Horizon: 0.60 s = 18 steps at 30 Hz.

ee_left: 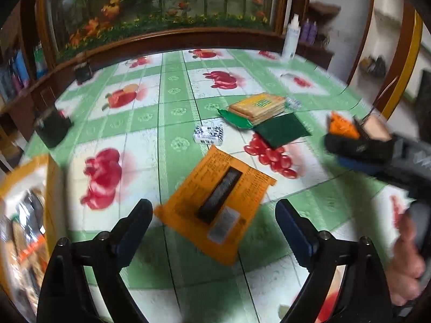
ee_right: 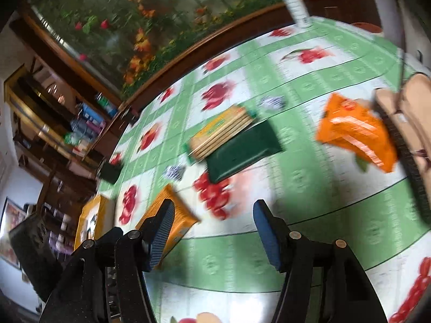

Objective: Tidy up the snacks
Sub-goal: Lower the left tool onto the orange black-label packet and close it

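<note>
A flat orange snack packet (ee_left: 215, 202) with a dark label lies on the fruit-print tablecloth (ee_left: 175, 113), just beyond my left gripper (ee_left: 212, 212). That gripper is open wide, and the packet shows in the gap between its fingers without touching either. My right gripper (ee_right: 214, 207) is open and holds nothing; its left finger overlaps the same orange packet (ee_right: 186, 218) in its view. A second, crumpled orange bag (ee_right: 355, 137) lies at the right. Mid-table are a yellow cracker pack (ee_left: 258, 106), a dark green packet (ee_left: 282, 130) and a small white-blue packet (ee_left: 208, 134).
A yellow box (ee_left: 27, 202) holding several snacks stands at the left edge. Two black containers (ee_left: 52, 129) sit at the far left, and a white bottle (ee_left: 291, 37) at the back. A beige object (ee_right: 404, 113) borders the crumpled orange bag. A person's hand (ee_left: 406, 263) is at the right.
</note>
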{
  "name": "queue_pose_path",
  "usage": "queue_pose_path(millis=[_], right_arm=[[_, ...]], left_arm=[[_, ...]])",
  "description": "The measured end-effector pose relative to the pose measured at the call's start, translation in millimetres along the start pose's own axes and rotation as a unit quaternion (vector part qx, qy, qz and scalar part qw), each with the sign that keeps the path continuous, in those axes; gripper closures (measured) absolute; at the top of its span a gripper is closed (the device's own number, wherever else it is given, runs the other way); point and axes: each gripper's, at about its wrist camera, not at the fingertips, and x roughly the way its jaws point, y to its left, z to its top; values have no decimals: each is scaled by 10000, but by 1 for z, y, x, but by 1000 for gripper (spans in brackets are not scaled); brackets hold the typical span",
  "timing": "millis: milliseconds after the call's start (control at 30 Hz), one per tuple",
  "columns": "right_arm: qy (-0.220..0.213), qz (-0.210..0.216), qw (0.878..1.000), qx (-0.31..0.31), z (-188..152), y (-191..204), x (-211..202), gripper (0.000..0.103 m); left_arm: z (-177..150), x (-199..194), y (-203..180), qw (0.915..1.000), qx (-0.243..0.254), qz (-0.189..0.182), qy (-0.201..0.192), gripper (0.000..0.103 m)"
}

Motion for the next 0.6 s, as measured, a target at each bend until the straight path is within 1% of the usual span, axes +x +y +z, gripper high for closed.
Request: queue_pose_path(millis=[67,100,200,367,433,467,533,600], right_arm=[[-34,131,9997,205,3,-8,-5,38],[-5,223,9994,275,3,-10,-5,38],[59,345,9987,362,4,-11,-5,38],[46,477,9983,327,4,-8,-9,38],[36,525,9981,315,4,-7,-11,38],[34,529,9981,307,4,-6,-11,38],[34,539,9981,292,4,-6,-11,38],[12,513,9983,269,4,-5,-12,38]], left_arm=[[8,6,-7,9994,211,267,4,11],[12,11,-8,9991,273,329,51,11],[20,29,-8,9983,319,372,314,11],[17,32,-3,9994,145,8,314,10],[12,36,-6,9988,174,-167,434,10],[10,38,-10,9985,206,-172,472,10],[5,41,-15,9984,316,-64,466,10],[2,42,-17,9988,303,20,394,11]])
